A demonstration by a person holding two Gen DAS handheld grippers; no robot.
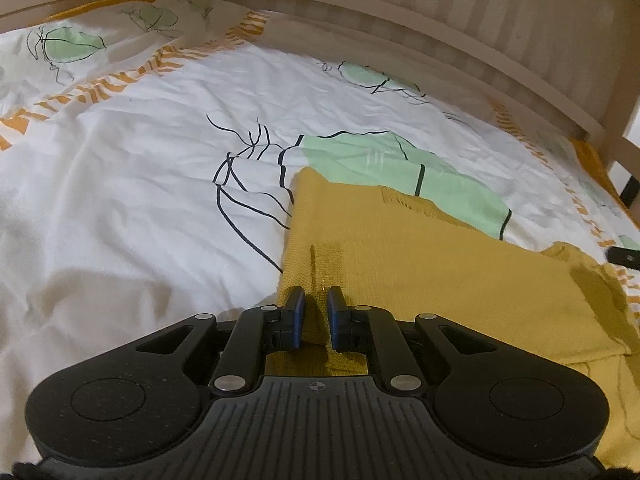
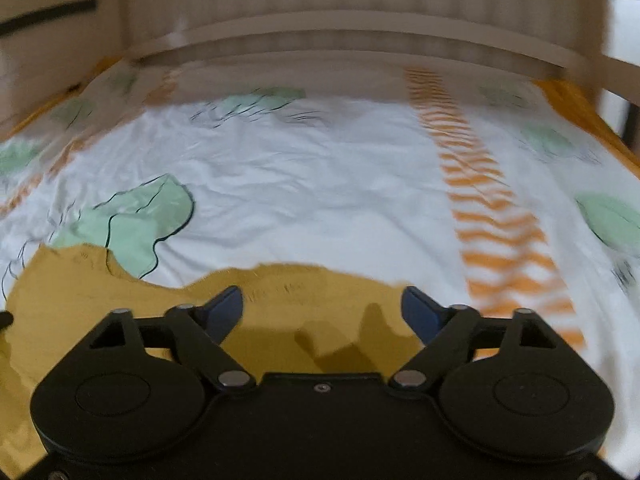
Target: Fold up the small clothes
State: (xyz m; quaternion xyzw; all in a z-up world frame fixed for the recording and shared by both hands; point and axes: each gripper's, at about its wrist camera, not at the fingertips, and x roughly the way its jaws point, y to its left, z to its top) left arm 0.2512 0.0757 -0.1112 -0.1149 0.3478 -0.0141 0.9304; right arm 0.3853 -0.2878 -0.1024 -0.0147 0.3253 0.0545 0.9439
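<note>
Two tongs over mustard garment (image 1: 400, 256) — left tongs (image 1: 316, 312) pinching a fold.

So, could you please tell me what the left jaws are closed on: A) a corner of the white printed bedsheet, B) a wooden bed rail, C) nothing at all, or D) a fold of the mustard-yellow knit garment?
D: in the left wrist view the left gripper has a raised fold of the mustard-yellow knit garment pinched between its nearly closed jaws.
</note>
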